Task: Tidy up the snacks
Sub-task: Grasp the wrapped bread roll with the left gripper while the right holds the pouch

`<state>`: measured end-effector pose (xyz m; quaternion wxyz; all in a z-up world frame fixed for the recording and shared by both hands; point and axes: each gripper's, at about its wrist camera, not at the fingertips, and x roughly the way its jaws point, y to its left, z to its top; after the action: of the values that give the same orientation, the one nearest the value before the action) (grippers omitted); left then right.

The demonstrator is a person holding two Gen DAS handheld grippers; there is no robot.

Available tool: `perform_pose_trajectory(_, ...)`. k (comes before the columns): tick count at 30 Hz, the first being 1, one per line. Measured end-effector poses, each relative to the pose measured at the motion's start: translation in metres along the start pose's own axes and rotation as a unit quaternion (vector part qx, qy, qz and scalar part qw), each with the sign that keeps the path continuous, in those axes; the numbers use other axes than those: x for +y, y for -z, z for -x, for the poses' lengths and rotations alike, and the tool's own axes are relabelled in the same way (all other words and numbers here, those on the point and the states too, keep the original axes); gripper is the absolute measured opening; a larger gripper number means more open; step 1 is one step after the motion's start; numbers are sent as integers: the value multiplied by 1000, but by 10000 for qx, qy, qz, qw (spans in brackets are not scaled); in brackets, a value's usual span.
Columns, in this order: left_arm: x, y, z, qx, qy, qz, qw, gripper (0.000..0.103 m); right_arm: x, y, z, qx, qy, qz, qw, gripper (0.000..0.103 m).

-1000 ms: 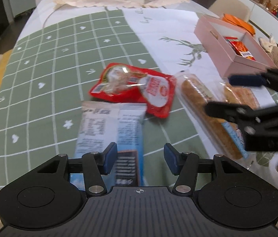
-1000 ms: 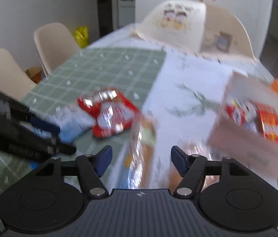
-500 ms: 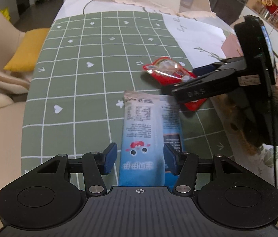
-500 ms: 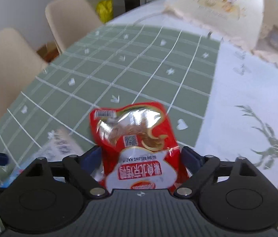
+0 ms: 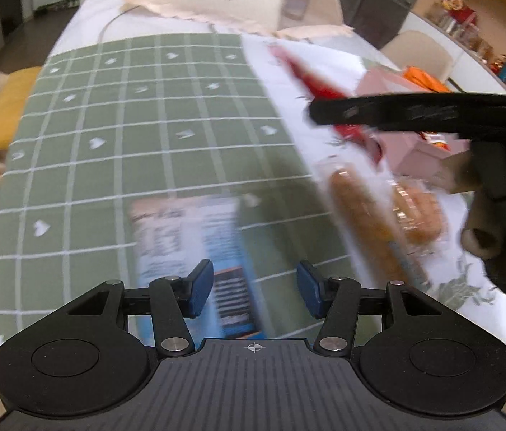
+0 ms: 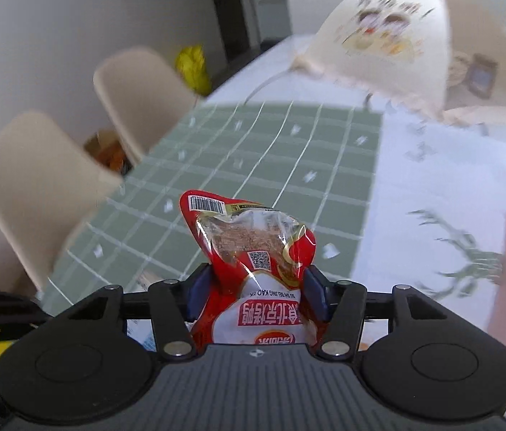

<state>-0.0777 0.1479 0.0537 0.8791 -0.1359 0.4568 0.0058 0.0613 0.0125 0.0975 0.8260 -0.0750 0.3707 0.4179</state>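
Red pack now lifted in the right gripper [image 6: 256, 296], left gripper [image 5: 254, 289] idle.

Half a second ago the red pack [image 6: 253, 269] lay flat on the cloth between the right fingers; now they are closed on it and it is raised off the green cloth [image 6: 271, 165]. The left gripper is open and holds nothing, with the blue pack [image 5: 195, 248] just ahead of its fingers. To its right lie the bread packs [image 5: 371, 215], and the right gripper's arm crosses before the pink box [image 5: 421, 147].
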Motion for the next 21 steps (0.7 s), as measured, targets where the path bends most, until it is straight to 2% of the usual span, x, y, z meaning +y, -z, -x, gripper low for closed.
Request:
perform_pose_trajectory(2, -14, -6, -4, 5, 144, -80, 9999, 56, -11, 4, 30, -263, 225, -84, 9994, 56)
perform_pose_trajectory(6, -54, -16, -14, 58, 567, -421, 9975, 56, -40, 34, 80, -485, 1263, -105, 9907, 57)
perform_pose_trajectory(10, -102, -25, -28, 114, 976, -846, 9916, 56, -72, 83, 110, -279, 1869, -464, 9809, 58)
perform_pose_trajectory(13, -135, -35, -50, 172, 1172, -990, 9880, 56, -95, 126, 120, 3, 2357, -921, 9675, 60)
perform_pose_trajectory(15, -154, -42, -68, 147, 1085, -980, 9891, 56, -109, 150, 119, 180, 2566, -1293, 9577, 68)
perform_pose_trajectory(17, -171, -48, -86, 141, 811, -983, 9918, 56, -115, 167, 120, 215, 2490, -1504, 9565, 68)
perform_pose_trajectory(21, -199, -50, -113, 212, 416, -1351, 9897, 57, -106, 187, 115, 275, 2785, -1464, 9488, 79)
